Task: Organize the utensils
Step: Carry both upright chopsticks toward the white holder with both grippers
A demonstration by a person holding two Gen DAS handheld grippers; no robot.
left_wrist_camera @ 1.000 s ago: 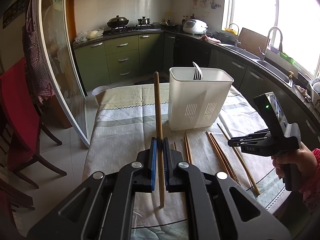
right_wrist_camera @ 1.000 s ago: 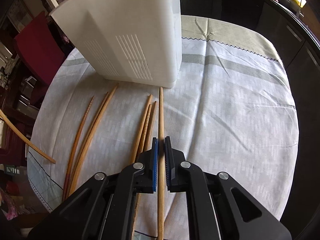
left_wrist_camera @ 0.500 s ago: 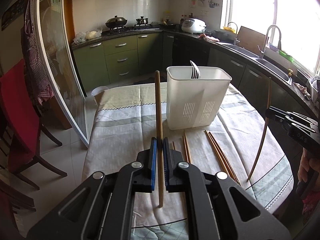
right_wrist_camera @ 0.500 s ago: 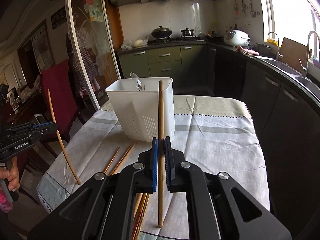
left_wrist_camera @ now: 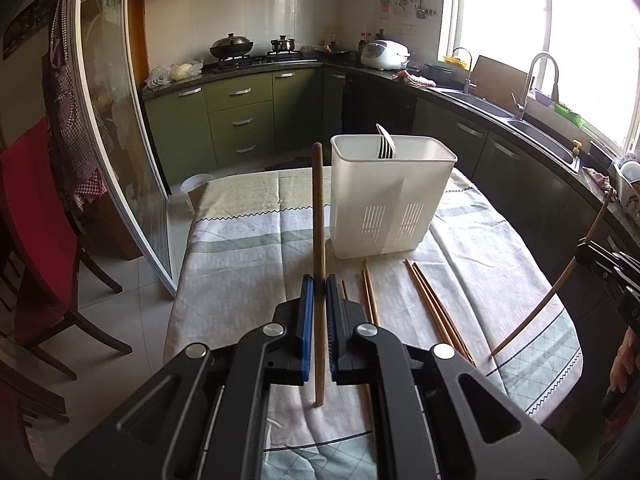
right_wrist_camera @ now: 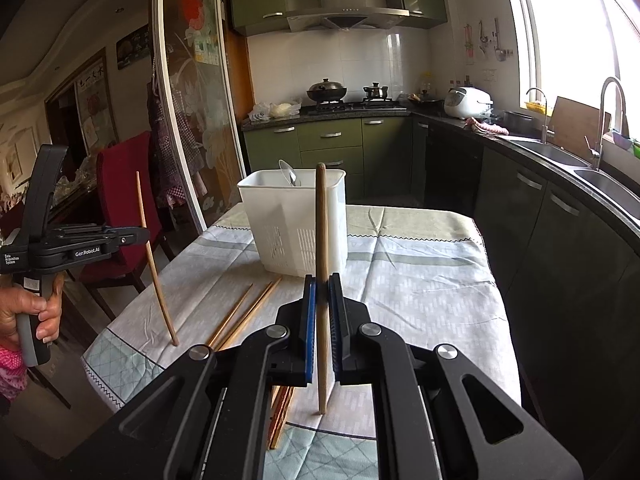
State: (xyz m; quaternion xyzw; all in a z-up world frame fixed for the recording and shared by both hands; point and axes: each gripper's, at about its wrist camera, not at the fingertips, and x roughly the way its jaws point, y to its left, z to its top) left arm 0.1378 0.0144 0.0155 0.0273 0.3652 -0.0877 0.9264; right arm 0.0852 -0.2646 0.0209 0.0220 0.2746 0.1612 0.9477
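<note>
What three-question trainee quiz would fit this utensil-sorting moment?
1. True or false: each gripper's jaws are shut on a chopstick.
2. What already stands in the white holder? A) spoon and fork B) knife C) nothing
3. Where do the loose chopsticks lie?

Key:
1. True: left gripper holds the left chopstick, right gripper holds the right chopstick.
2. A, the spoon and fork.
3. On the tablecloth, in front of the holder.
</note>
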